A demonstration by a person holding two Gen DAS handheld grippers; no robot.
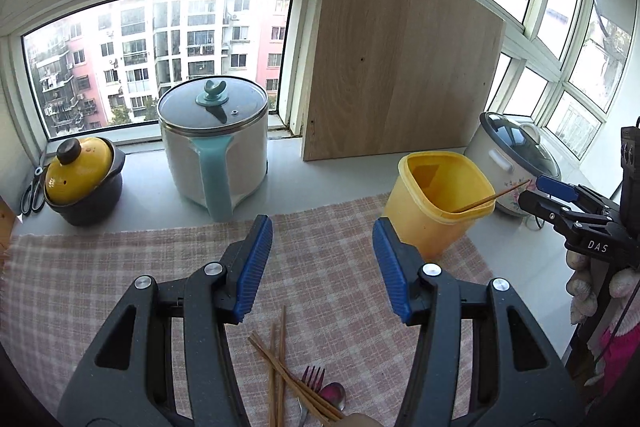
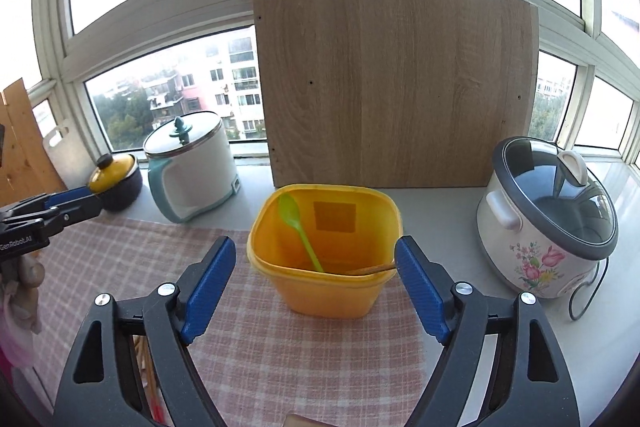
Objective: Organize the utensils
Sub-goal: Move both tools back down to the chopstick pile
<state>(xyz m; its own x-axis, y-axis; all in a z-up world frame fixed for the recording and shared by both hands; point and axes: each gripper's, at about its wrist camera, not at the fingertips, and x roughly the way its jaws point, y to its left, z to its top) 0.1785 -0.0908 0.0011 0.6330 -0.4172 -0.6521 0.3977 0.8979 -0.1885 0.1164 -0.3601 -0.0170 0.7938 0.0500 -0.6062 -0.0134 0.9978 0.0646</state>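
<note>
Setting: home kitchen corner on an upper floor. Evidence: pale counter (image 1: 340, 171) under windows facing apartment blocks (image 1: 160, 55); checked cloth (image 2: 312, 355) on top. Far left, small yellow-lidded clay pot (image 1: 82, 179); beside it a white electric cooking pot (image 1: 216, 139). Far right, a floral rice cooker (image 2: 548, 219).

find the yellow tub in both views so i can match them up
Left wrist view: the yellow tub stands right of centre, beyond the right finger of the left hand-held gripper.
Right wrist view: the yellow tub sits at centre, a green spoon inside.
Shared landmark: the wooden board standing behind it.
</note>
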